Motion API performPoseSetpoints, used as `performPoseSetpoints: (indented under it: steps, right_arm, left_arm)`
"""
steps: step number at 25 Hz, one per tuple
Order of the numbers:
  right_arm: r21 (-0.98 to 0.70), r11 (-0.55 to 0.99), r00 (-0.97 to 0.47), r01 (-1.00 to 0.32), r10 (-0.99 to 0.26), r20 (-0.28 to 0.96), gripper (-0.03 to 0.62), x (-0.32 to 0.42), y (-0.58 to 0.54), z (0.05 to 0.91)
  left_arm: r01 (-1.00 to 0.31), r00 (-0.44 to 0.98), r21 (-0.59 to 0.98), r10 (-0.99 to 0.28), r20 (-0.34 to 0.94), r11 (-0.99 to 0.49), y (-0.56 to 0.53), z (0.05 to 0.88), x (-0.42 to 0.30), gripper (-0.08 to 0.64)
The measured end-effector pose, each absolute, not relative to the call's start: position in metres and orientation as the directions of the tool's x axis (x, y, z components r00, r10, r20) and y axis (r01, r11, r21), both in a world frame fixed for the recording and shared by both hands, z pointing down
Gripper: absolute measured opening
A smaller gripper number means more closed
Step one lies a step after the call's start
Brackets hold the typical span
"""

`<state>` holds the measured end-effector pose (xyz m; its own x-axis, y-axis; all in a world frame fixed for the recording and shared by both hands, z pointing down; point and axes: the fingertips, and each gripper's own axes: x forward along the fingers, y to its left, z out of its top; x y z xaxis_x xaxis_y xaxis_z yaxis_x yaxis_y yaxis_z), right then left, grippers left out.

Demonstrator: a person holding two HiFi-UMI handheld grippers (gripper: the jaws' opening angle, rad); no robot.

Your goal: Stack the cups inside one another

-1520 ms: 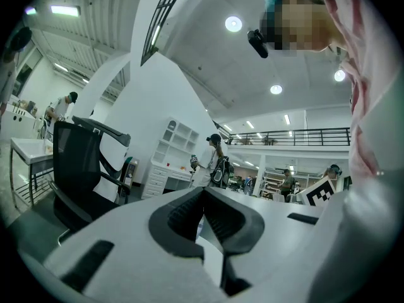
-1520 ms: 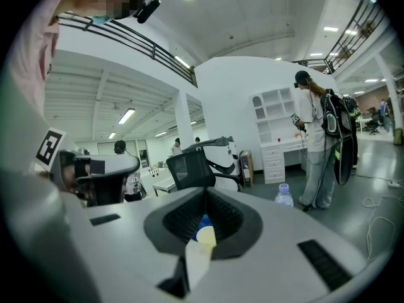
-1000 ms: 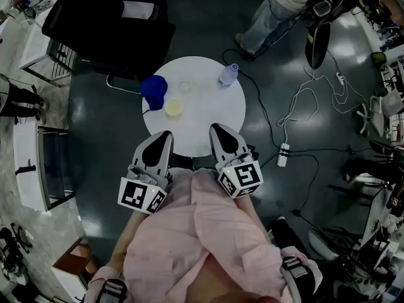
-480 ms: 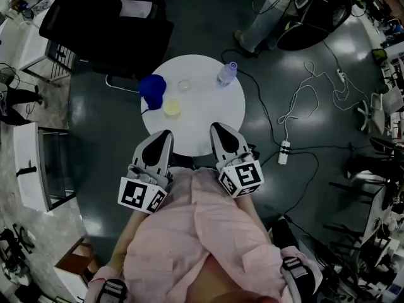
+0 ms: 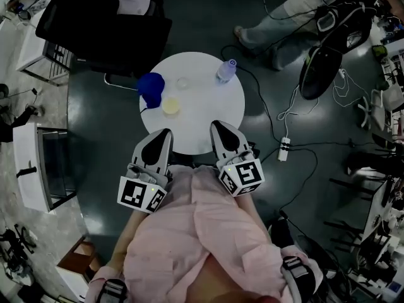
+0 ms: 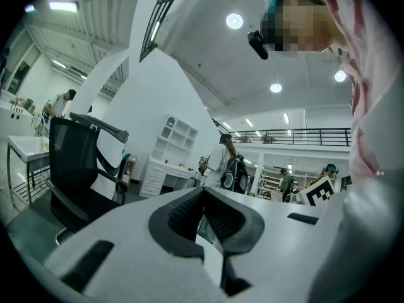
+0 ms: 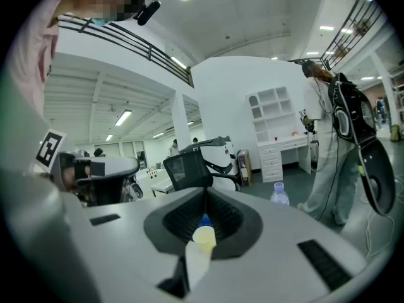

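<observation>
A round white table carries a blue cup, a clear cup and a pale yellow cup, all standing apart. Both grippers hover over the table's near edge, short of the cups. My left gripper is shut and empty, and in the left gripper view its jaws meet. My right gripper is shut too. Over its closed jaws the right gripper view shows the yellow cup with the blue cup behind it.
A water bottle stands at the table's far right edge. Beyond the table on the left is a black office chair. A power strip with cables lies on the floor to the right. A person with a dark bag stands at the far right.
The person with the bag in the background has shifted about at the far right. Grippers, cups and bottle have kept their places.
</observation>
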<state>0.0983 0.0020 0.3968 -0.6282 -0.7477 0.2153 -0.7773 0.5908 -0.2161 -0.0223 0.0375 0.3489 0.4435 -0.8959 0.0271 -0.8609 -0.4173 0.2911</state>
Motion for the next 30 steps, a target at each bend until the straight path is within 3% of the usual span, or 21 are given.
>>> performPoseSetpoints:
  steps: [30]
  right_arm:
    - [-0.207,0.588,-0.622,-0.782,-0.752,0.217,0.035,0.0958,0.0000,0.3947]
  left_arm:
    - [-0.857,0.447,0.295,-0.895,0.018,-0.422,0.0350,0.3464,-0.0258,0.018]
